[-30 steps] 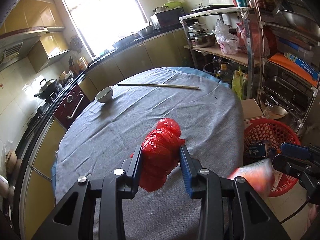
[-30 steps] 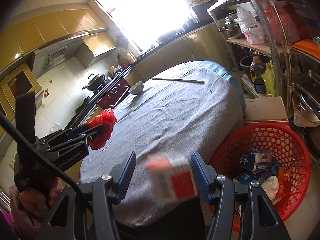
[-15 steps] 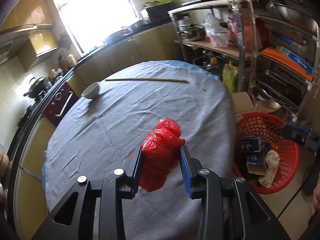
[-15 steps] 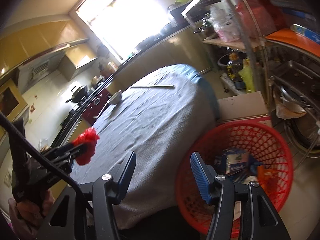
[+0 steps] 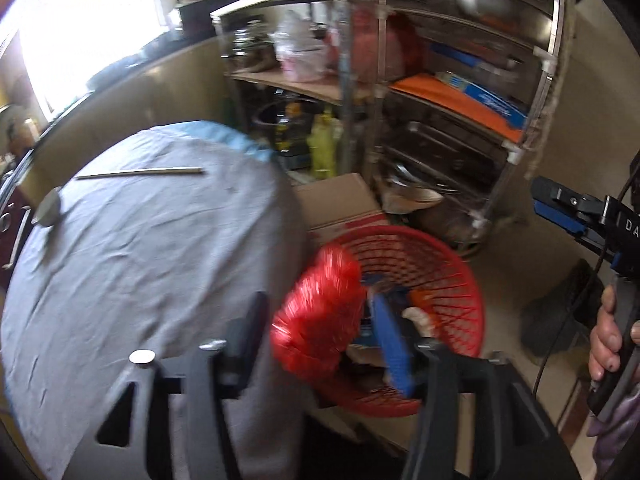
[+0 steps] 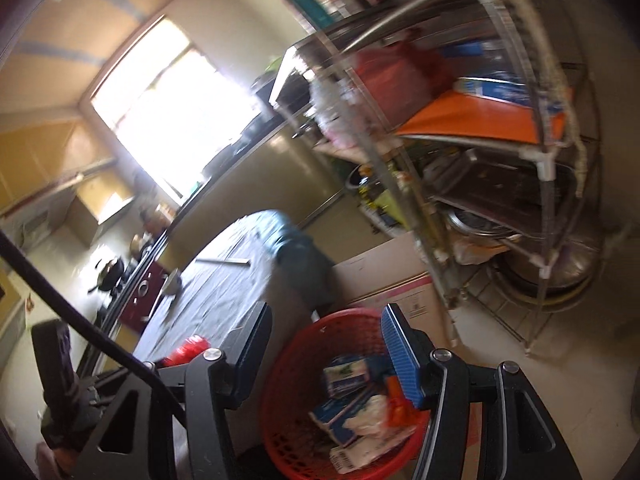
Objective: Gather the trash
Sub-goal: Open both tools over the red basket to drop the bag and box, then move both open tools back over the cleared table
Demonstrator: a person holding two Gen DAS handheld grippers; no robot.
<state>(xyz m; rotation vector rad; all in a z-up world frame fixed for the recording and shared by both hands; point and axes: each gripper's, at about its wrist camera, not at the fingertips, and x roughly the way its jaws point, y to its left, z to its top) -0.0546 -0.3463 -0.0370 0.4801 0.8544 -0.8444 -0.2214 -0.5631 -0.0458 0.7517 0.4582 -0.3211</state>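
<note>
My left gripper is shut on a crumpled red plastic bag and holds it past the table's right edge, over the near rim of the red mesh basket. The frame is motion-blurred. My right gripper is open and empty above the same basket, which holds several cartons and a crumpled white wrapper. The right gripper also shows at the right of the left wrist view; the red bag shows small in the right wrist view.
The round table with a grey cloth holds a white bowl and long chopsticks. A cardboard box stands behind the basket. A metal rack full of pans and bags stands at the right.
My left gripper has swung right with the red bag, from over the table to over the basket's rim. My right gripper dropped its carton into the basket a second ago and has lifted away.
</note>
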